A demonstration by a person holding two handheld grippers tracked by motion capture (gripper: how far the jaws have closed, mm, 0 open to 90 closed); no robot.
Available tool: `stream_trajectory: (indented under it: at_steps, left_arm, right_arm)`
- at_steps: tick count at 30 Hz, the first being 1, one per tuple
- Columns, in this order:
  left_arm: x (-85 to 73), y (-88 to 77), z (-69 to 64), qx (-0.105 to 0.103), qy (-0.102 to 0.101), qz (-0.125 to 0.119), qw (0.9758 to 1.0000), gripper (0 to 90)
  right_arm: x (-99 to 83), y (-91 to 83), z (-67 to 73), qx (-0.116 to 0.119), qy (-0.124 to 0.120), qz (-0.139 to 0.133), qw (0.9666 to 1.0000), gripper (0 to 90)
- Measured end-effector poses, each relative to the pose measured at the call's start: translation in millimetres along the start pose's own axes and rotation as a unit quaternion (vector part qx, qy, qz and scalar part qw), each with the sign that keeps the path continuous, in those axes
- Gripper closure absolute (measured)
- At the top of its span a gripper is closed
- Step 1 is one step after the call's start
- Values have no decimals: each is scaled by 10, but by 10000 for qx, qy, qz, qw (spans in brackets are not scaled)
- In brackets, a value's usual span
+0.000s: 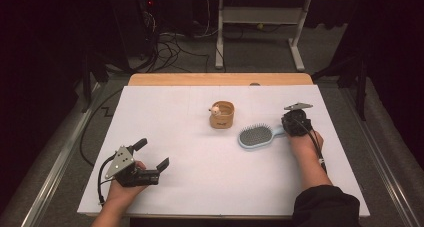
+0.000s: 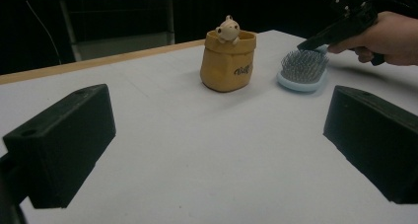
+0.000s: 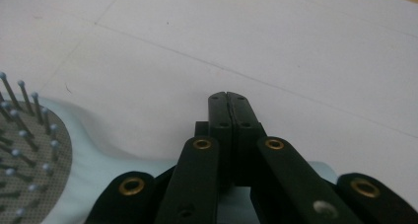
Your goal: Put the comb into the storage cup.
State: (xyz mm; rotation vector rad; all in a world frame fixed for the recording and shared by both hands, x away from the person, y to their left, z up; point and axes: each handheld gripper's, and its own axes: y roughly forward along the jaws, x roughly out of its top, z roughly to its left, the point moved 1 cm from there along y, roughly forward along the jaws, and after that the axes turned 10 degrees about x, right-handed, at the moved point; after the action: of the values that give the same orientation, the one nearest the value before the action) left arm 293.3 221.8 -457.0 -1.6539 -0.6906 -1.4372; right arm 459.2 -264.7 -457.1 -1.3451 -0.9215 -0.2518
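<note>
High view: two hand-held grippers are working over a white table (image 1: 165, 197), with a pale blue hairbrush (image 1: 256, 136) lying bristles-up right of centre, just beside a small tan pot (image 1: 222, 115) that is carrying a little figure (image 1: 215, 109) on its rim. Right gripper (image 1: 286, 129) is hovering at the brush's handle end — its jaws are pressed together with nothing between them, the handle passing beneath the linkage in the right gripper view. Whether the metal is touching the handle cannot be told. Left gripper (image 1: 152, 154) is resting at the near left of the table, well apart from the brush, its jaws standing wide and empty — pot and brush are showing between them, farther off.
</note>
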Motion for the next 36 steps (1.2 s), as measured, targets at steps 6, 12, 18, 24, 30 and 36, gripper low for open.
stream_trajectory:
  at_steps: [6,12,18,24,30,36]
  left_arm:
    - [2,-1,-11,-24,-5,-24,10000,0]
    - [7,-7,-14,-34,7,-48,10000,0]
    - [10,-4,-17,-24,11,-57,10000,0]
    - [9,0,-13,-28,21,-43,10000,0]
    - [13,-9,-10,-25,11,-59,10000,0]
    - [12,-11,-11,-45,31,-59,10000,0]
  right_arm:
    - [-11,-5,9,36,-65,77,9999,900]
    - [-54,-58,19,54,-90,183,9998,900]
    - [-121,-126,53,31,-143,219,9997,900]
    - [-228,-239,102,28,-223,287,9993,900]
    - [-336,-343,154,93,-242,329,9991,900]
    - [-447,-455,218,153,-205,297,9992,900]
